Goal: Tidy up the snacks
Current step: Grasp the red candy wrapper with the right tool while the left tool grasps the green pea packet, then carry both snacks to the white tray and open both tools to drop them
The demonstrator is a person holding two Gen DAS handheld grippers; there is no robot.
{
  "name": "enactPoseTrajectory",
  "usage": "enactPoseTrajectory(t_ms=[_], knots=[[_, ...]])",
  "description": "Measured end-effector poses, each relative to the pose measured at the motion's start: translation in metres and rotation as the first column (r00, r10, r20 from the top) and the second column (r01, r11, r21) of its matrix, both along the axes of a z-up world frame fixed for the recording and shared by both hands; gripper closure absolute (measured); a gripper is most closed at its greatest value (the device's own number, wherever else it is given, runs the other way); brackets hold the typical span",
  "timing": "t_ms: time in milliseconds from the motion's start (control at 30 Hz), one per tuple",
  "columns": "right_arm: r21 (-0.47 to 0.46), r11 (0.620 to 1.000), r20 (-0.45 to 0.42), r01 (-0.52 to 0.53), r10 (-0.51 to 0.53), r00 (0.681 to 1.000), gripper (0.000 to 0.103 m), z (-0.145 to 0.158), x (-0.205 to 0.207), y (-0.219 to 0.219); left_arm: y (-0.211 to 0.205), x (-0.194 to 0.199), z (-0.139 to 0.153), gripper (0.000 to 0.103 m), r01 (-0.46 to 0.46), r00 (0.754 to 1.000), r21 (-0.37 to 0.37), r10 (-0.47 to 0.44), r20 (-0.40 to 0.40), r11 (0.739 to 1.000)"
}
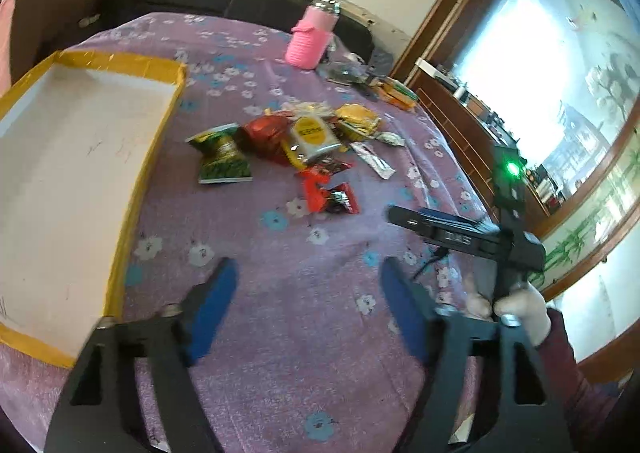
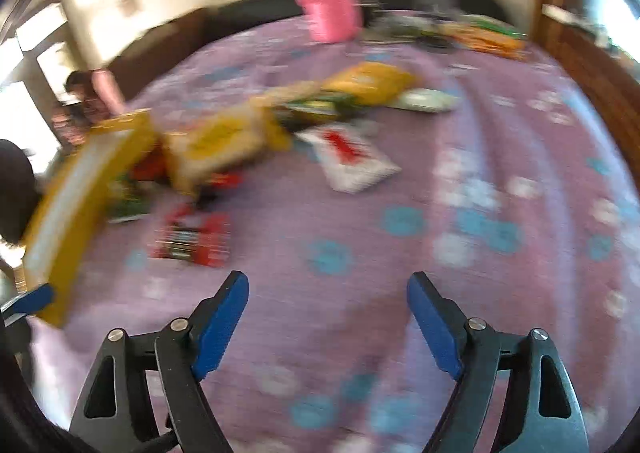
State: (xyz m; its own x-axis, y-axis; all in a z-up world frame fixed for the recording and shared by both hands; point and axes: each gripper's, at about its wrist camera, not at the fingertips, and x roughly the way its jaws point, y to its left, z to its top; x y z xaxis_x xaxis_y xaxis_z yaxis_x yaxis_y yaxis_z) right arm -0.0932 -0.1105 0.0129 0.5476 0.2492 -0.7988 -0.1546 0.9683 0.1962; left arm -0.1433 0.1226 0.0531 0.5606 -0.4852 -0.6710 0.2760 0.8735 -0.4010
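A pile of snack packets lies on the purple flowered cloth (image 1: 280, 333): a green packet (image 1: 222, 155), a red one (image 1: 266, 135), a yellow one (image 1: 312, 137), a gold one (image 1: 356, 121), a silver sachet (image 1: 372, 159) and small red packets (image 1: 330, 193). Left of them is a shallow white box with a yellow rim (image 1: 160, 65). My left gripper (image 1: 310, 285) hovers open over bare cloth, short of the pile. The right wrist view is blurred. There my right gripper (image 2: 326, 285) is open and holds nothing, near the red packets (image 2: 192, 241) and a white-and-red sachet (image 2: 348, 157).
A pink-sleeved bottle (image 1: 310, 35) stands at the far side of the cloth, with clutter and an orange packet (image 1: 396, 93) beside it. A hand (image 1: 520, 309) holds the right gripper (image 1: 404, 215) at the right. A wooden frame (image 1: 460, 125) borders that side.
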Motion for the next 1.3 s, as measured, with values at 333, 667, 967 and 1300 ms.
enactPoseTrajectory(t_ms=[333, 667, 967, 1300], knots=[[-0.041, 0.966, 0.044, -0.255, 0.257, 0.966, 0.03, 0.0, 0.023, 0.073, -0.001, 0.02, -0.002, 0.039, -0.028, 0.999, 0.036, 0.029, -0.024, 0.999], [-0.05, 0.939, 0.044, -0.341, 0.344, 0.938, 0.067, -0.004, 0.023, 0.093, -0.001, 0.064, -0.005, 0.039, -0.079, 0.996, 0.086, 0.083, -0.045, 0.993], [-0.006, 0.951, 0.034, -0.308, 0.308, 0.951, 0.068, -0.003, 0.023, 0.076, -0.011, 0.111, -0.017, 0.039, -0.097, 0.993, 0.201, 0.107, -0.042, 0.975], [-0.006, 0.948, 0.037, -0.319, 0.319, 0.947, 0.068, -0.002, 0.023, 0.076, -0.022, 0.124, -0.032, 0.062, -0.115, 0.992, 0.379, 0.123, 0.005, 0.918]])
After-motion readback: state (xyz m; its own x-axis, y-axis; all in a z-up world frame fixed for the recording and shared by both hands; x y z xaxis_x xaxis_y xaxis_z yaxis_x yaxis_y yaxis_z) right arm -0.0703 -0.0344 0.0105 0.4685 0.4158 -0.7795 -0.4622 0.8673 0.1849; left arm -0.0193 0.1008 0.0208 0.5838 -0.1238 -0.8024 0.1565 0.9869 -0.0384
